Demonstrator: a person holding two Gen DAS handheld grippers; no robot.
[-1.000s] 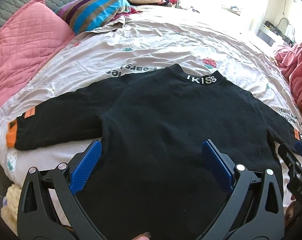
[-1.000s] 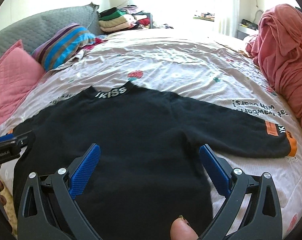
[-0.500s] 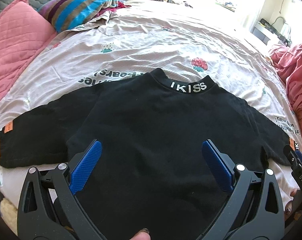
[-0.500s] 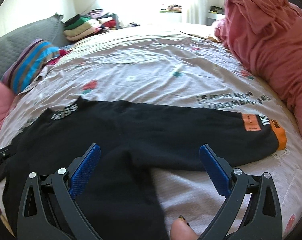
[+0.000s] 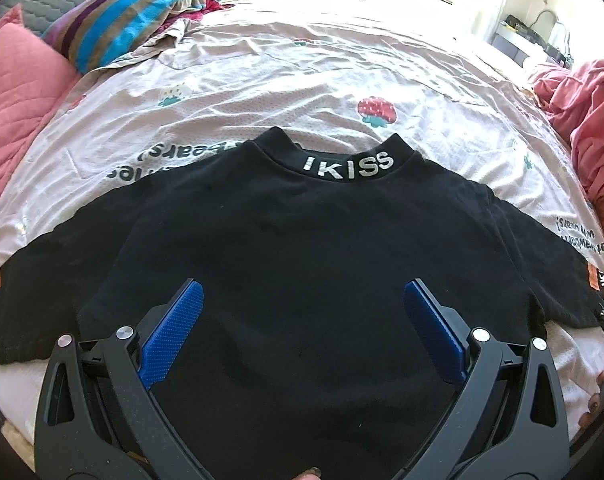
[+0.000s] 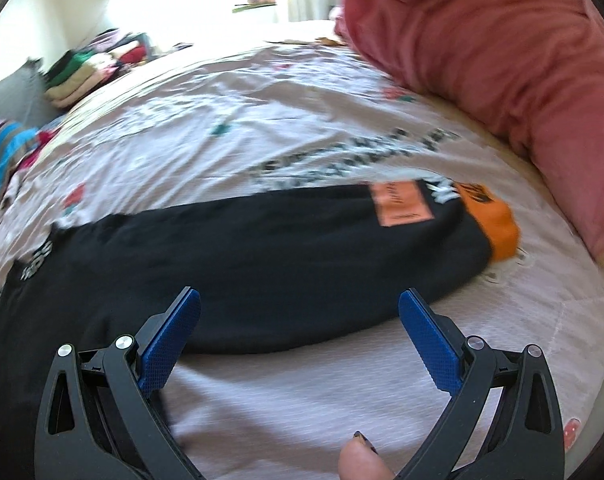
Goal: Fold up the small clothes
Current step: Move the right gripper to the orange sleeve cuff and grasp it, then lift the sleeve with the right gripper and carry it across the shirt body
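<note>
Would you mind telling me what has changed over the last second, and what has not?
The right gripper swung right, from the sweater's body to its orange-cuffed sleeve. The left gripper edged toward the collar. Both remain open, holding nothing; the black sweater lies flat.

Sweater (image 5: 302, 248) flat on bedsheet (image 5: 302, 80), pillows (image 5: 18, 108) left, blanket (image 6: 501, 60) right

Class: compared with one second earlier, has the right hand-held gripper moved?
Yes. The right hand-held gripper has swung right, from the sweater's body toward the orange cuff beside the pink blanket.

Black sweatshirt (image 5: 309, 248) flat, sleeves outspread
</note>
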